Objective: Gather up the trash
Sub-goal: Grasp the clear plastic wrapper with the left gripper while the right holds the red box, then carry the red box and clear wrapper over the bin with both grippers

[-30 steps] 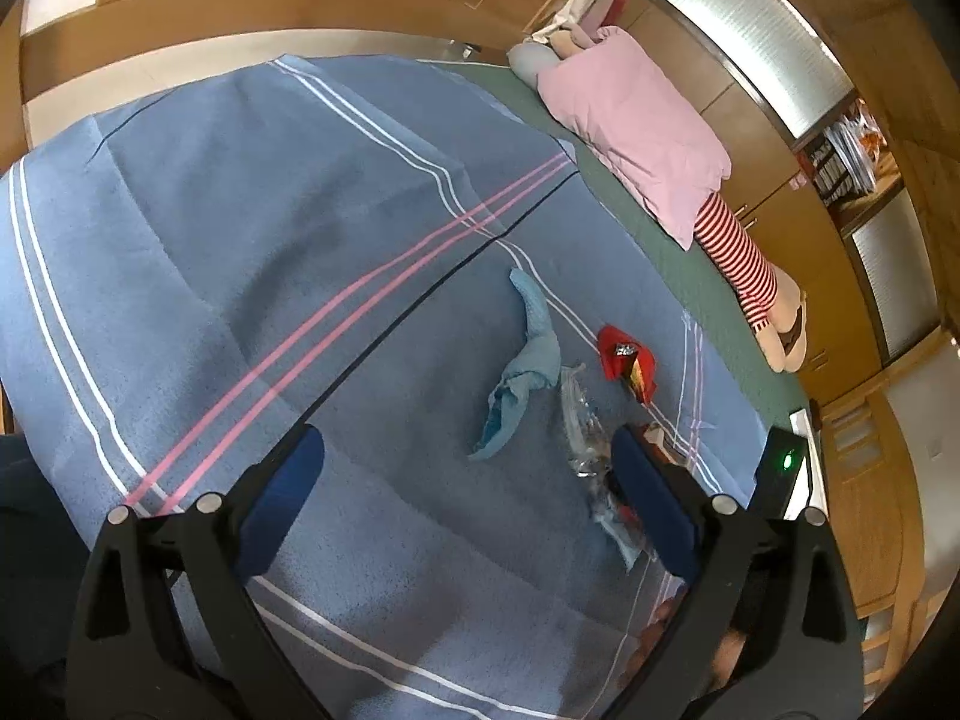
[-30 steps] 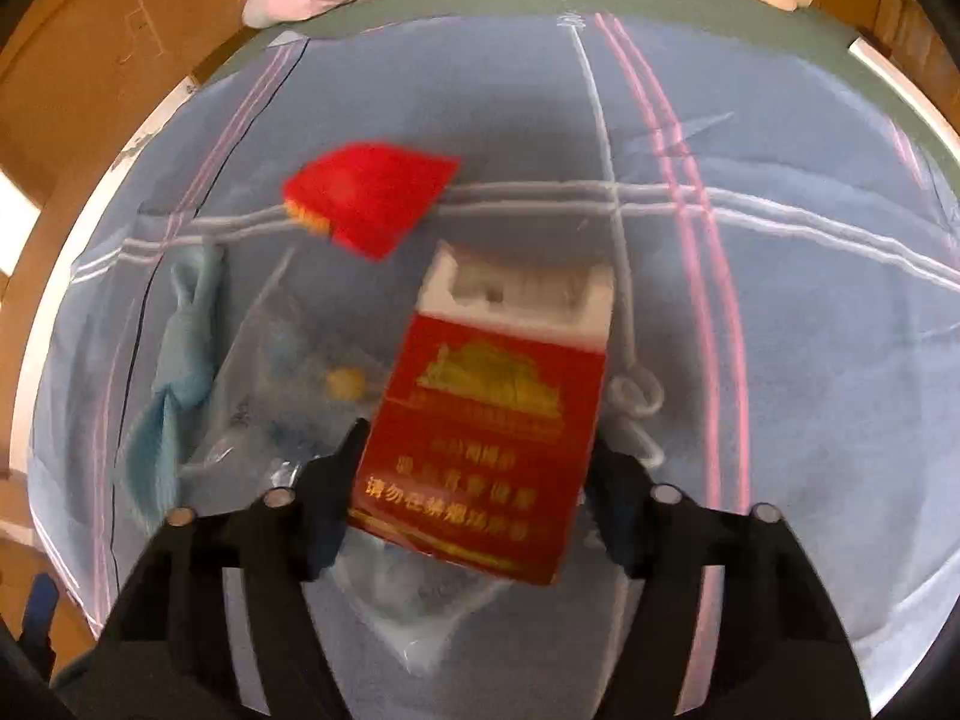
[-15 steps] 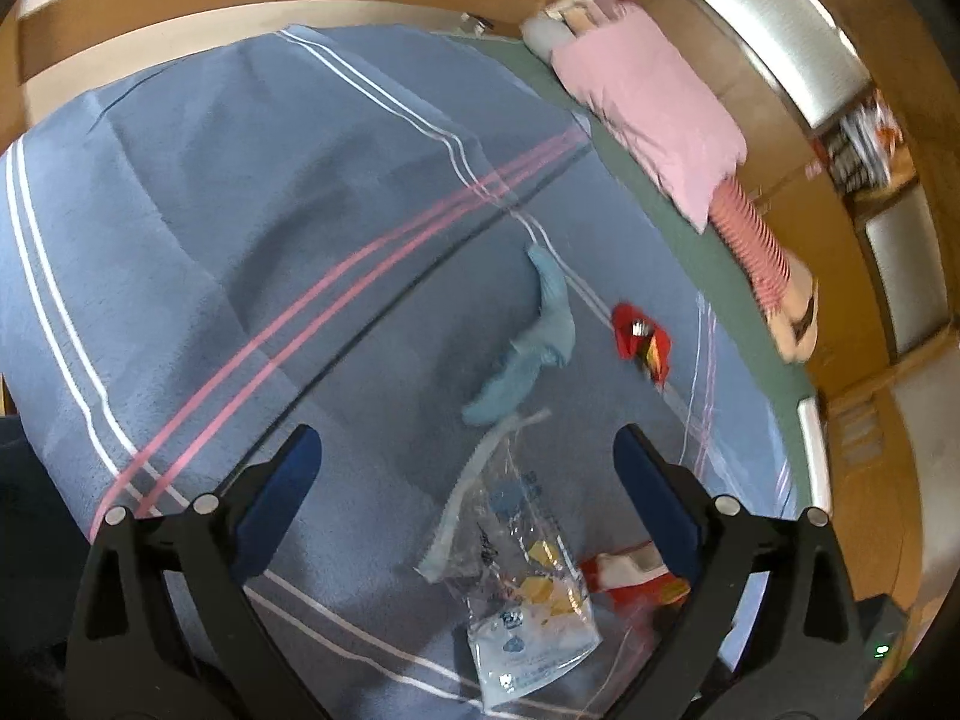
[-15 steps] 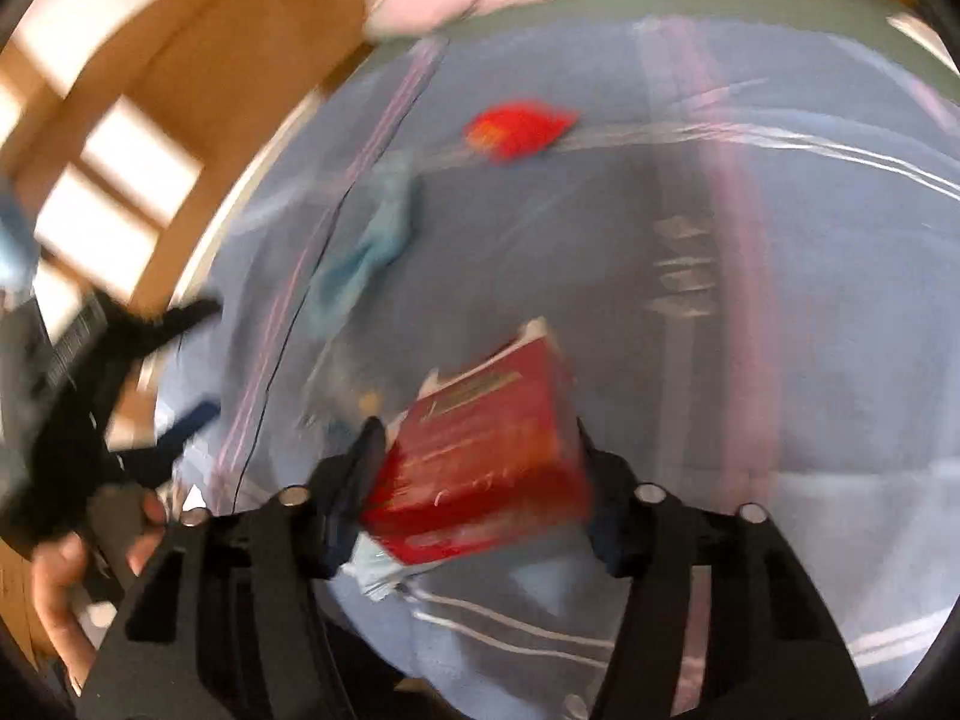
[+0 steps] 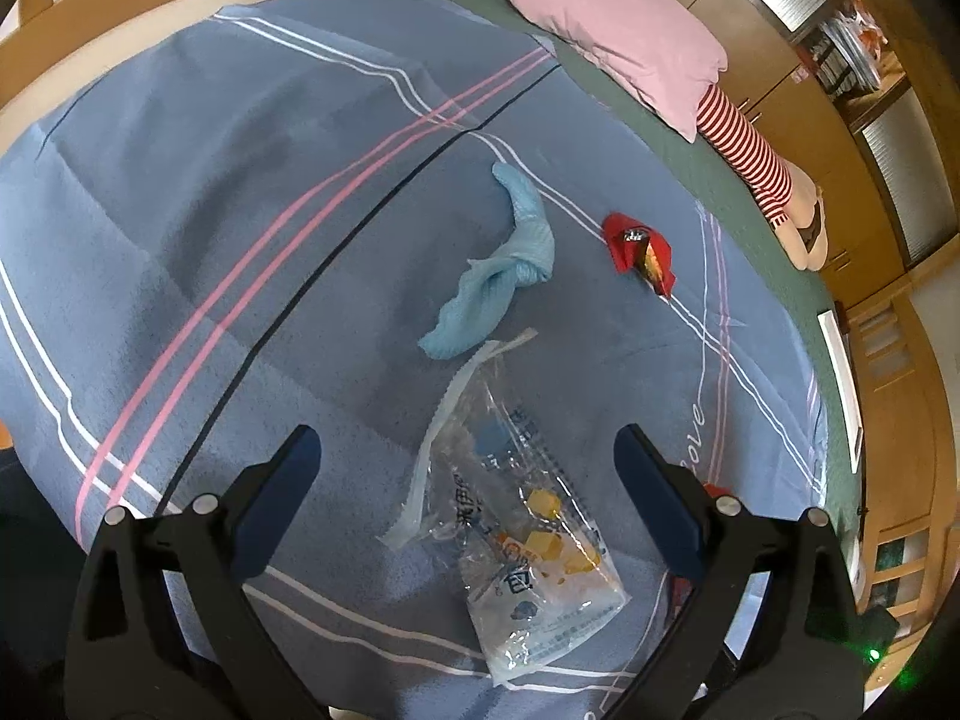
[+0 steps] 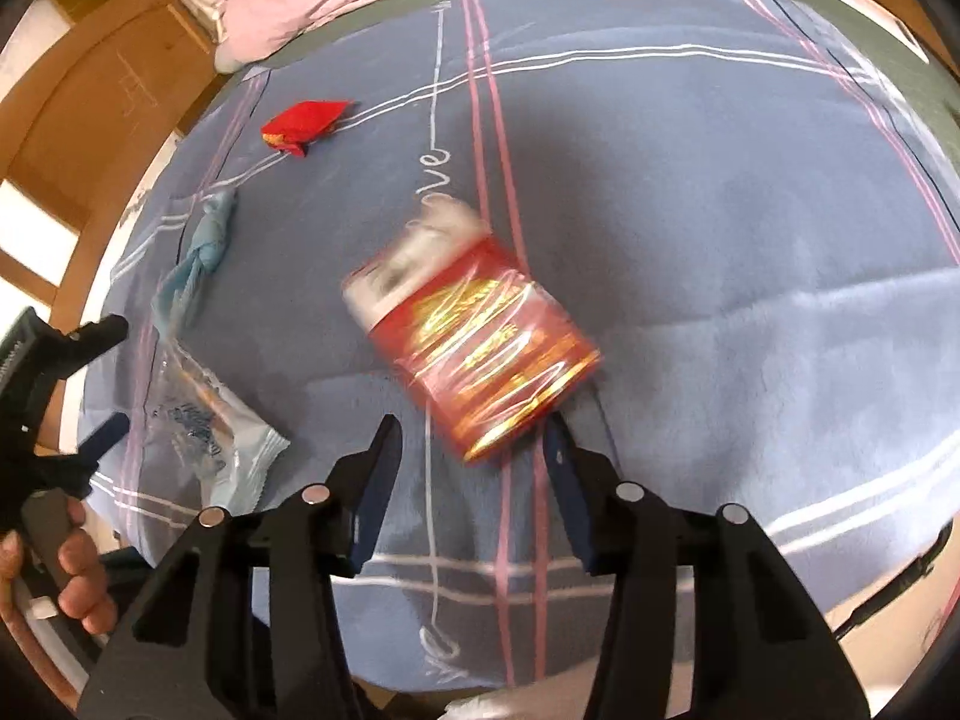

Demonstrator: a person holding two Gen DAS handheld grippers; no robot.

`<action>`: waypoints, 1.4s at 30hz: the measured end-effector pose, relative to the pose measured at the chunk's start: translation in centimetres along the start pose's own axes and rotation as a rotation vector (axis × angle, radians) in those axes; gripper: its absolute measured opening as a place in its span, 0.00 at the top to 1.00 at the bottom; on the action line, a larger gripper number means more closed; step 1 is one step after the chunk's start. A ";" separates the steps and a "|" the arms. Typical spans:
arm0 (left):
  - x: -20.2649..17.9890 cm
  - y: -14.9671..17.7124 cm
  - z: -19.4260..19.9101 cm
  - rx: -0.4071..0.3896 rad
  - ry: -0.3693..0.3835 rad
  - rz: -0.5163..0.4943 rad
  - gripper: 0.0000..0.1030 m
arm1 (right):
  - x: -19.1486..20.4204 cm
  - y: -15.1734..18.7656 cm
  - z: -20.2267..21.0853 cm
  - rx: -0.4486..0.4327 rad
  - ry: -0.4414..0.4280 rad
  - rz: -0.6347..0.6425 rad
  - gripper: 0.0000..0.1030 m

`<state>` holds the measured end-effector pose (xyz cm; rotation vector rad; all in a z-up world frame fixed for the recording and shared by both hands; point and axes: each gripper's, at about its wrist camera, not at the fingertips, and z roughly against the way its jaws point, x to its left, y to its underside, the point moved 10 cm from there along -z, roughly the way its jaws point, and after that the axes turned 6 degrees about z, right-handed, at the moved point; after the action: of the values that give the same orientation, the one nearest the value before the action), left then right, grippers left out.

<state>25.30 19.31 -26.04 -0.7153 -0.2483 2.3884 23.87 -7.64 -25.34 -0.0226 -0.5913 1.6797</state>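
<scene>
- Currently: right tool [image 6: 468, 450] was spread wide; red cigarette pack [image 6: 474, 354], blurred, sat mid-frame just beyond its tips, grip unclear.
- Left tool [image 5: 465, 459] gaped wide, empty.
- Clear plastic wrapper [image 5: 516, 516] lay on the bed between left tips, long axis pointing away.

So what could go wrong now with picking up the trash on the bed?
1. The red cigarette pack looks blurred and tilted, with only its lower corner between the right gripper's spread fingers. It may tumble onto the blanket.
2. The left gripper hangs open over the flat clear plastic wrapper. Closing there could pinch blanket too, or the thin wrapper could slip out.
</scene>
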 end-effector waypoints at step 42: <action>-8.9 2.9 5.0 -0.235 0.136 -0.528 0.65 | 1.3 -1.5 5.8 -0.192 0.105 0.215 0.45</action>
<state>26.91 11.53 -19.01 -0.7987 -0.5891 1.8195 23.00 -8.50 -19.33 -0.3207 -0.6877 1.8102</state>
